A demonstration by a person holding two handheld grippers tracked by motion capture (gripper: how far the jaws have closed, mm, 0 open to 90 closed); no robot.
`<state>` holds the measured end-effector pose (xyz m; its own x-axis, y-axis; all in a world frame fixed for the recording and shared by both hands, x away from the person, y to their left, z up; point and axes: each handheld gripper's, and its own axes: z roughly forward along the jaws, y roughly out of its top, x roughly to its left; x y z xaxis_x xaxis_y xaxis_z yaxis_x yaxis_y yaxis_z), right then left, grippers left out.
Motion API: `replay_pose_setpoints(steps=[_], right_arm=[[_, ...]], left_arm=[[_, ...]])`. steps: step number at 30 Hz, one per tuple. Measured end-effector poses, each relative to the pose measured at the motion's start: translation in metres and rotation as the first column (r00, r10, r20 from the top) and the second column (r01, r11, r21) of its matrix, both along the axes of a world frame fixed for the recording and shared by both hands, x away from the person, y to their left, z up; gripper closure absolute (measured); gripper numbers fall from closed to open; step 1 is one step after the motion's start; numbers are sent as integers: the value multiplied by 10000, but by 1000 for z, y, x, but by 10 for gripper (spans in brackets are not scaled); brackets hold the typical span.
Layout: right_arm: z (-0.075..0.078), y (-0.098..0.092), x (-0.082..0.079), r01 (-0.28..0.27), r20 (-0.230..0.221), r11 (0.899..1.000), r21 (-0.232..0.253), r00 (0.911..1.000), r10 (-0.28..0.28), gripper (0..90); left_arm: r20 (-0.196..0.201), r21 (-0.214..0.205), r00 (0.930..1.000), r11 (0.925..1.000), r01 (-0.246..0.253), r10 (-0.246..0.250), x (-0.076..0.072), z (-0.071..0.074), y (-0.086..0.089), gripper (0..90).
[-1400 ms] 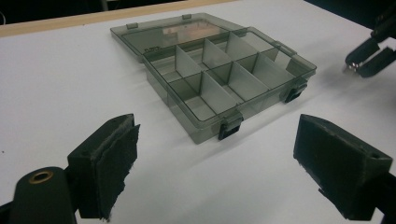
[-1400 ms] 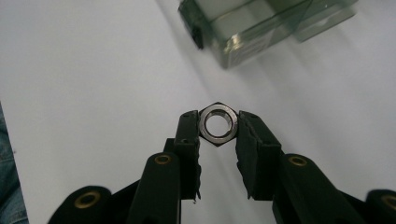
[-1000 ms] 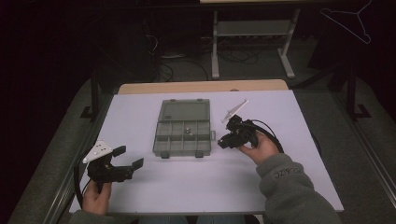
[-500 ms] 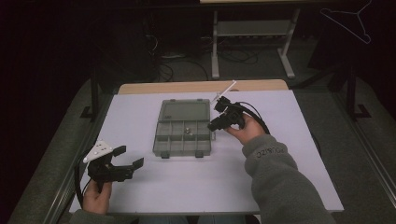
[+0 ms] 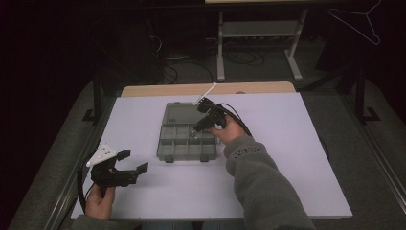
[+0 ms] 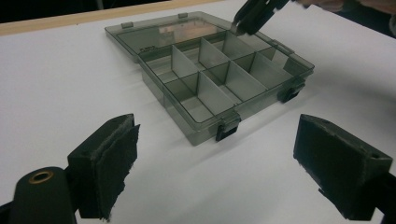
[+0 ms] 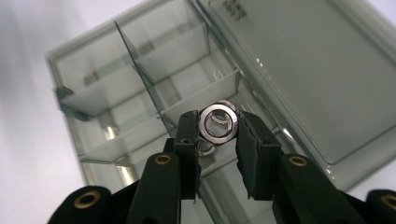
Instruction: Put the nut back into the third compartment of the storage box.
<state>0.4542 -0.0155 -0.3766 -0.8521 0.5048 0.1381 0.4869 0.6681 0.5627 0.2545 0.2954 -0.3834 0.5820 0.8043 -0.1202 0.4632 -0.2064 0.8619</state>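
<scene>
The right gripper (image 7: 218,125) pinches a small silver metal ring (image 7: 218,123) directly above a back compartment of the open grey plastic divider box (image 5: 182,143); the left gripper (image 5: 129,166), jaws apart and empty, rests near the table's front-left corner.

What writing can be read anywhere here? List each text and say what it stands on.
Sleeve cuff of the person's right arm: light lettering, too blurred to read with certainty.
Open lid of the grey compartment box: small embossed mark near the hinge edge, too small and blurred to read.
Metal ring held in the right tongs: no marking visible.
White table: no text.
</scene>
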Motion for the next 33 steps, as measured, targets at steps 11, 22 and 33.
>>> replay_pose_setpoints(steps=[11, 22, 33], right_arm=[[-8, 3, 1, 192, -89, 9996, 202, 9998, -190, 601], [4, -57, -42, 796, 376, 9930, 870, 9958, -831, 489], [4, -113, -93, 1544, 565, 9769, 1479, 9848, -1642, 394]], left_arm=[[32, -2, 10000, 10000, -76, 76, -1, 0, 3, 129], [11, -10, 9998, 9998, -197, 197, -5, -1, 4, 128], [-41, 86, 9999, 9999, -140, 140, -4, -2, 4, 128]])
